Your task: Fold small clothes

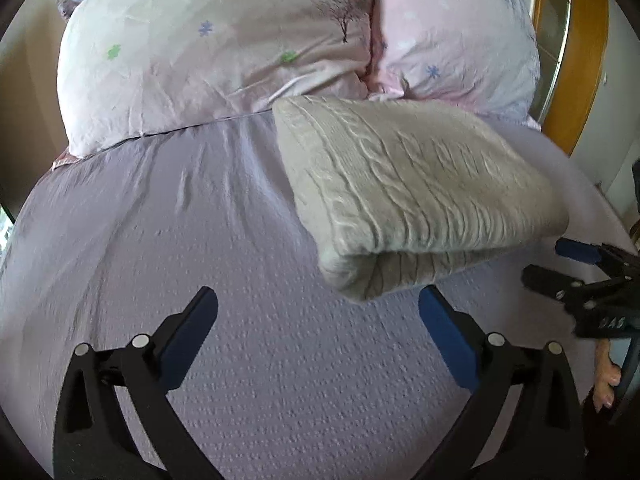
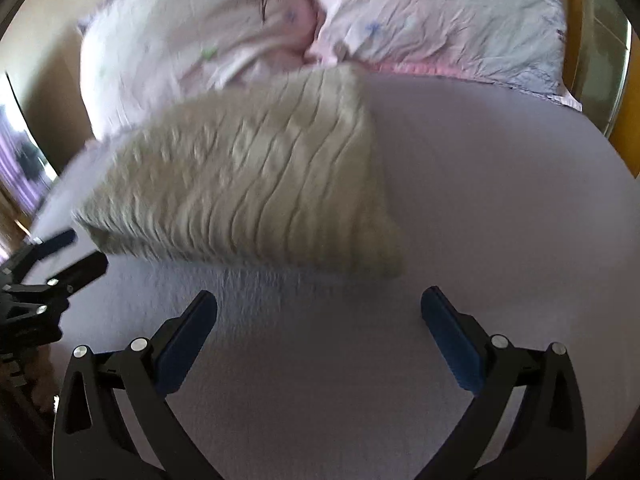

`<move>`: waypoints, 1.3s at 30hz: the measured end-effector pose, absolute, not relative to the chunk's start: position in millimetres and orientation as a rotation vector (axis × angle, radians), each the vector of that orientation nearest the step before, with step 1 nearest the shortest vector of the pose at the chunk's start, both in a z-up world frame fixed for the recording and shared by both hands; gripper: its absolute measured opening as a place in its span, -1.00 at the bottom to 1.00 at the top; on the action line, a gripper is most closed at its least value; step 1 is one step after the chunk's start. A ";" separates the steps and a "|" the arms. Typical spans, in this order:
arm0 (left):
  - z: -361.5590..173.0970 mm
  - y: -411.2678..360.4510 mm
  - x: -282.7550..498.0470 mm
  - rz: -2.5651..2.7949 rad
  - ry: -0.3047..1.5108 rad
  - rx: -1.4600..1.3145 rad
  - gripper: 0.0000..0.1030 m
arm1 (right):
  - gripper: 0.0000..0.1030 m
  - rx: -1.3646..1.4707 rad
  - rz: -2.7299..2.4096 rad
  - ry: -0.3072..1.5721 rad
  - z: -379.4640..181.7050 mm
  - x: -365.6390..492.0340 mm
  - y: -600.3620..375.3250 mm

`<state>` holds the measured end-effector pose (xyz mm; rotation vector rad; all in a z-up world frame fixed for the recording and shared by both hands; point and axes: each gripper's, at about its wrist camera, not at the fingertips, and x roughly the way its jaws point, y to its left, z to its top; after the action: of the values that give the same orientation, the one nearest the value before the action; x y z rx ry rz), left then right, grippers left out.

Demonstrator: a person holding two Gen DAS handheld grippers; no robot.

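A folded beige cable-knit sweater (image 1: pixel 416 192) lies on the lilac bed sheet (image 1: pixel 200 248), just below the pillows. My left gripper (image 1: pixel 318 300) is open and empty, just short of the sweater's near folded corner. My right gripper (image 1: pixel 548 264) shows at the right edge of the left wrist view, beside the sweater's right end, open. In the right wrist view the sweater (image 2: pixel 256 184) is blurred and lies ahead and to the left of my open, empty right gripper (image 2: pixel 319 300). My left gripper (image 2: pixel 80 250) shows at that view's left edge.
Two pale pink floral pillows (image 1: pixel 208 40) (image 1: pixel 456 36) lie at the head of the bed behind the sweater. A yellow wooden frame (image 1: pixel 580 40) stands at the right. The bed sheet (image 2: pixel 480 200) stretches to the right of the sweater.
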<state>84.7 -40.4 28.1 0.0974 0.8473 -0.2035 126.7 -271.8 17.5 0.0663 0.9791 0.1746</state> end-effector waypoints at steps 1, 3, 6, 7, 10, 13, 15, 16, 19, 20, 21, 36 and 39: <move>26.2 -41.8 87.0 -0.200 0.851 0.105 0.96 | 0.97 0.044 0.170 0.977 17.3 128.3 -266.1; 21.0 -44.9 89.5 -0.190 0.872 0.119 0.96 | 0.97 0.030 0.170 0.987 15.4 131.5 -258.1; 12.1 -45.4 94.4 -0.165 0.926 0.137 0.96 | 0.97 -0.015 0.144 0.988 13.6 128.4 -250.9; 10.5 -44.6 95.6 -0.167 0.939 0.133 0.96 | 0.97 -0.035 0.138 0.986 12.8 128.3 -248.2; 9.7 -42.3 97.5 -0.174 0.949 0.113 0.97 | 0.97 -0.031 0.135 0.979 12.4 127.0 -248.7; 9.1 -42.9 97.3 -0.175 0.949 0.115 0.97 | 0.97 -0.030 0.131 0.977 12.8 124.9 -248.6; 8.9 -43.9 97.4 -0.177 0.950 0.114 0.97 | 0.97 -0.031 0.132 0.978 12.7 125.9 -248.3; 8.6 -44.2 96.7 -0.177 0.950 0.114 0.97 | 0.97 -0.030 0.131 0.978 12.7 126.4 -248.1; 8.6 -44.2 97.1 -0.178 0.950 0.114 0.97 | 0.97 -0.030 0.130 0.978 12.7 126.7 -247.7; 8.5 -44.1 97.3 -0.178 0.950 0.114 0.97 | 0.97 -0.030 0.130 0.977 12.7 127.0 -247.9; 8.4 -44.3 97.1 -0.177 0.950 0.114 0.97 | 0.97 -0.030 0.130 0.977 12.6 127.3 -248.1; 8.2 -44.3 97.3 -0.178 0.950 0.114 0.97 | 0.97 -0.029 0.128 0.977 12.7 126.8 -247.9; 8.1 -44.4 97.4 -0.178 0.950 0.114 0.97 | 0.97 -0.029 0.128 0.977 12.9 126.3 -247.7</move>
<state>97.4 -44.4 8.1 0.1137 0.9500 -0.1778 126.3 -247.7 12.9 -0.0285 0.9770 0.1277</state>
